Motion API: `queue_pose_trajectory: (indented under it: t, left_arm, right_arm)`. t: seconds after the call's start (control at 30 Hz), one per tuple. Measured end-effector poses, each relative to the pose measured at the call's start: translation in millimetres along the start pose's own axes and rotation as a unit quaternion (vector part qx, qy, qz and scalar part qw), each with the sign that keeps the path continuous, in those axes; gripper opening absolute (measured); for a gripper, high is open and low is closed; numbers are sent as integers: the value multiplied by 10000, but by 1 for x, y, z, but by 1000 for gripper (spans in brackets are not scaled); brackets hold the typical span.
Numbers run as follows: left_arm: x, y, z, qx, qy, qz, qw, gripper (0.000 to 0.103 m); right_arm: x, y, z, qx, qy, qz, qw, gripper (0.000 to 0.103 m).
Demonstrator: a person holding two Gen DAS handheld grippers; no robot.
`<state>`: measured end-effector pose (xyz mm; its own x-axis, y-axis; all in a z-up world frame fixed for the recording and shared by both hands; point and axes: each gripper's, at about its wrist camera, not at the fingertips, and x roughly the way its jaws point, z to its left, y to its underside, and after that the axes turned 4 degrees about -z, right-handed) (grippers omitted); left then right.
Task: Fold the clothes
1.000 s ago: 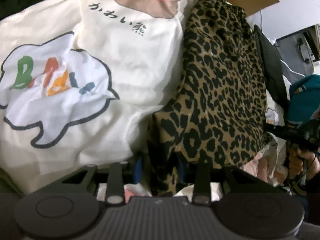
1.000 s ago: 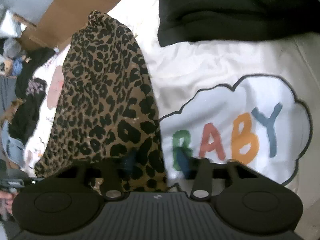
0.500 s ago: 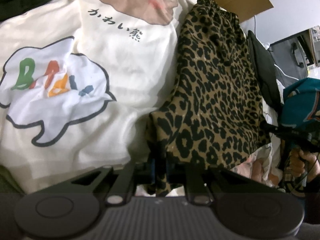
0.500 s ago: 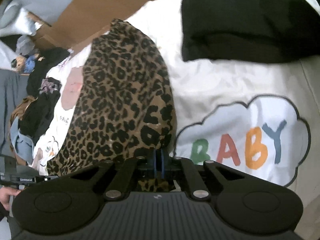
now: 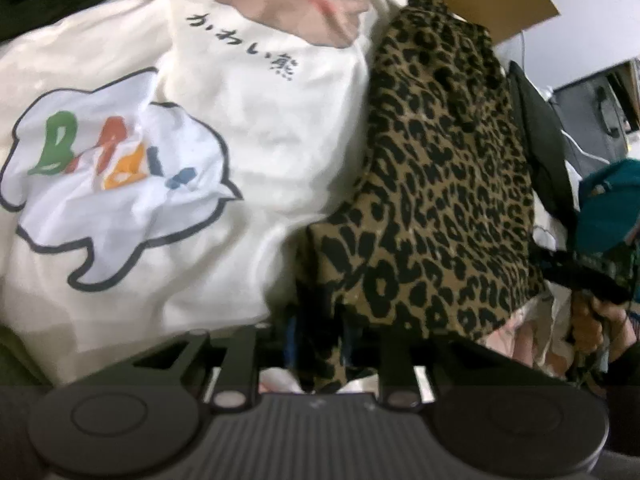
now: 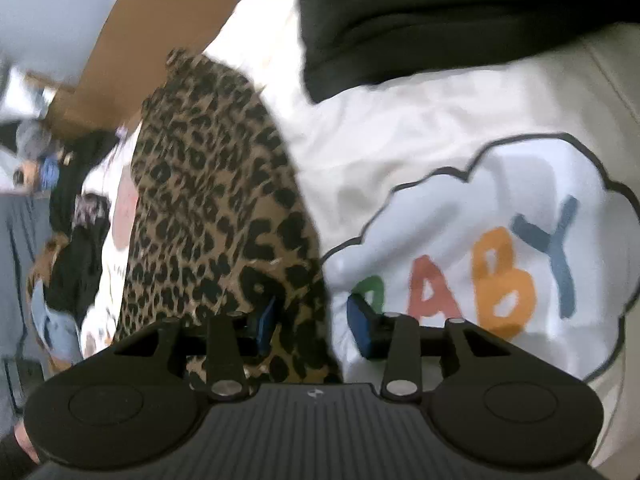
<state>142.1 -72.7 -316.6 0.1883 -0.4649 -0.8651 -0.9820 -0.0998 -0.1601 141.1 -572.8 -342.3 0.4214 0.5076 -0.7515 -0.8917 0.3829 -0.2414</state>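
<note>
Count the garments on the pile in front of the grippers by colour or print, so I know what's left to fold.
Leopard print: 1, the leopard-print garment
Cream with print: 2, the BABY cloud top and the bear-print top
Black: 1, the black garment
Total: 4; the blurred heap at the side is not counted.
</note>
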Motion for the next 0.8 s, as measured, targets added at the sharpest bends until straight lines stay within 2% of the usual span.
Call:
queue_pose_trajectory:
  t: [0.1,0.17,0.23,0.37,0.43,0.47,0.5,0.57,0.63,0.73,0.77,0.8]
  left_arm:
    - [1,0,1,-60,-12,-22,10000,27]
    - [2,-1,3,-126,-12,-13,9999,30]
    - [4,-2,5,-220,10,22,9998,31]
    - [5,-3,6,-262,27,39,9996,33]
    - [4,-2,6,-252,50,29,9997,30]
    - [3,-2,7,-289,118,13,9995,24]
    - [1,-2,8,-323,195,-7,9993,13]
    - [-7,0,8,-321,521,-183,9980,11]
    - [-15,2,10,-339,830,-367,9953,11]
    - [-14,2,9,-371,806,-321,9955,18]
    - [-11,2,8,-333,747,-228,9964,23]
    - [-9,2,6,-297,685,-137,9971,34]
  right_arm:
    - [0,5,1,-9,-426,256,9988,44]
    - [1,8,-2,53,-401,267,9988,44]
    - [2,9,-6,180,-342,243,9990,39]
    - [2,9,-12,413,-415,175,9981,39]
    - [3,9,-10,406,-408,151,9982,38]
    - [3,9,-9,378,-397,140,9984,38]
    - [2,9,-9,360,-393,125,9985,35]
    - [-1,9,-8,343,-406,81,9986,18]
    - [-7,9,-9,313,-498,9,9983,15]
    - [-10,10,-14,385,-534,-18,9978,14]
    - [-10,11,-16,426,-523,-13,9977,14]
    - [-9,11,-18,468,-511,-8,9976,15]
